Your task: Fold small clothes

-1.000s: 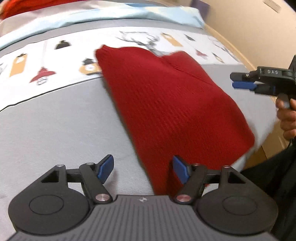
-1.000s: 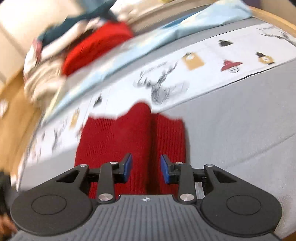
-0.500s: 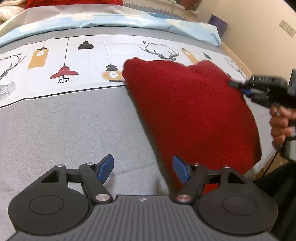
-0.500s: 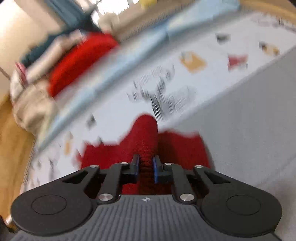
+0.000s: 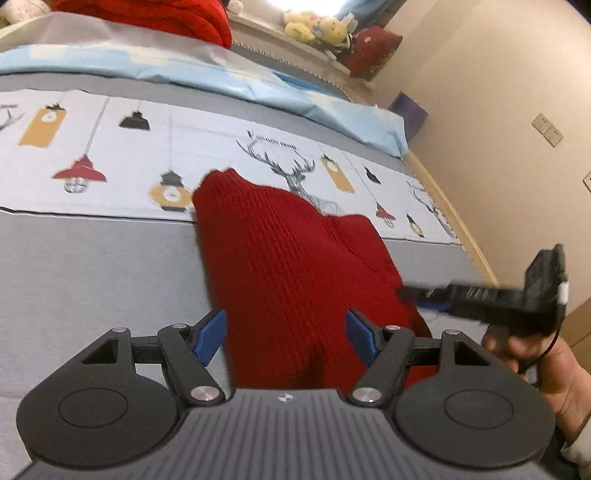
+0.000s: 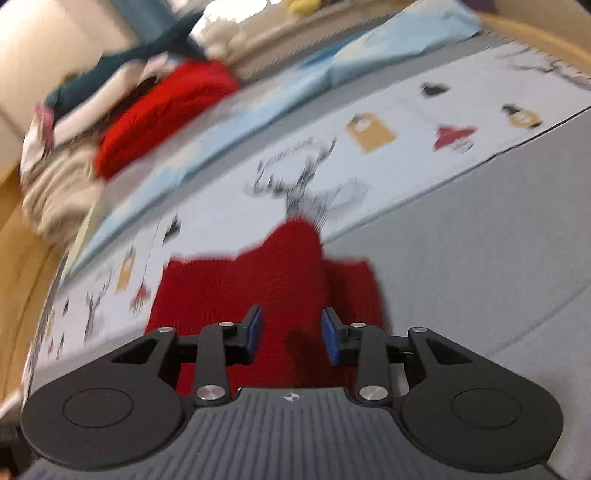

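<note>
A dark red knit garment (image 5: 295,258) lies folded on the grey bed cover (image 5: 92,277), its far end on the printed band. My left gripper (image 5: 286,338) hovers over its near end, open wide, with the cloth showing between the blue pads and neither pad touching it. In the left wrist view my right gripper (image 5: 417,297) reaches in from the right at the garment's edge, held by a person's hand (image 5: 535,362). In its own blurred view the right gripper (image 6: 291,330) has its jaws opening, and the red garment (image 6: 258,284) lies between the pads, unpressed.
A pile of clothes (image 6: 110,110) with a bright red knit (image 5: 166,14) sits at the far end of the bed, beyond a light blue sheet (image 5: 221,81). Plush toys (image 5: 314,29) line a ledge. The bed's wooden edge (image 5: 461,221) and a beige wall (image 5: 517,110) are at right.
The right jaws pinched a raised fold of the red garment half a second ago and have since parted. The left gripper rose and rolled, and the garment now lies between its fingers.
</note>
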The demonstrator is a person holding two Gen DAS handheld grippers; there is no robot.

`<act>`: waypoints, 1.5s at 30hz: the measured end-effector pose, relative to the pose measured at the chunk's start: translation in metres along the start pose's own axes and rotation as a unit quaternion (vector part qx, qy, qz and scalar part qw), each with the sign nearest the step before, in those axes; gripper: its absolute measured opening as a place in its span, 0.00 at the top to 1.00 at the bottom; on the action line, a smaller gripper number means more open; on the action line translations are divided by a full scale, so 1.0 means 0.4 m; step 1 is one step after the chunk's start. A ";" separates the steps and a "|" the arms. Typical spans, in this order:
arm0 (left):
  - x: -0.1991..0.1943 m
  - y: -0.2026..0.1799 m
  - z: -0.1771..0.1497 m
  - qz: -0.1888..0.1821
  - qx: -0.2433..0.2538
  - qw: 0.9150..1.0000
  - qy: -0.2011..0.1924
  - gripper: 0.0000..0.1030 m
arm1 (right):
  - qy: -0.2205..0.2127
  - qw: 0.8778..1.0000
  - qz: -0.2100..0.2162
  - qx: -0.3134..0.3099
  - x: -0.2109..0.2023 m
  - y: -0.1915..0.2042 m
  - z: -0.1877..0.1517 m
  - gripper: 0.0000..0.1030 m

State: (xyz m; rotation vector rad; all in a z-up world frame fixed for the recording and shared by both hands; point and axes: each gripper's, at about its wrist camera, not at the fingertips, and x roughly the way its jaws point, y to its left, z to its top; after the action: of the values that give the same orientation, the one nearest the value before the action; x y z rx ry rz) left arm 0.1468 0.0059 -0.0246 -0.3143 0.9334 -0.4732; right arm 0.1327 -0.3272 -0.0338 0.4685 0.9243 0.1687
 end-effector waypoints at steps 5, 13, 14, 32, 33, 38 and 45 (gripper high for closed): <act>0.097 -0.017 -0.030 0.068 0.048 0.994 0.065 0.21 | 0.056 0.998 -0.039 -0.016 0.037 -0.025 -0.025 0.36; 0.078 0.035 0.031 0.002 -0.037 0.998 0.054 0.16 | 0.036 0.998 -0.021 0.056 0.017 -0.083 0.002 0.33; 0.083 0.049 0.047 -0.008 -0.051 0.997 0.057 0.10 | 0.051 0.996 -0.019 0.068 0.035 -0.097 0.006 0.30; 0.337 0.163 0.102 -0.074 -0.194 0.972 0.114 0.00 | 0.112 0.983 0.078 0.120 0.166 -0.140 0.028 0.19; 0.339 0.161 0.106 -0.071 -0.190 0.973 0.108 0.03 | 0.105 0.984 0.085 0.115 0.161 -0.130 0.032 0.32; 0.284 0.127 0.159 -0.054 -0.146 0.986 0.058 0.38 | 0.067 0.990 0.078 0.101 0.139 -0.105 0.058 0.49; 0.175 0.130 0.260 -0.032 -0.081 0.996 -0.034 0.40 | -0.010 0.988 0.133 0.078 0.143 -0.011 0.110 0.59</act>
State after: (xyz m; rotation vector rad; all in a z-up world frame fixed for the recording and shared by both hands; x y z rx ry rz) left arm 0.2814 0.0200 -0.0382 -0.5063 0.8997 -0.4430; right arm 0.2020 -0.3259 -0.0552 0.7369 0.8573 0.3352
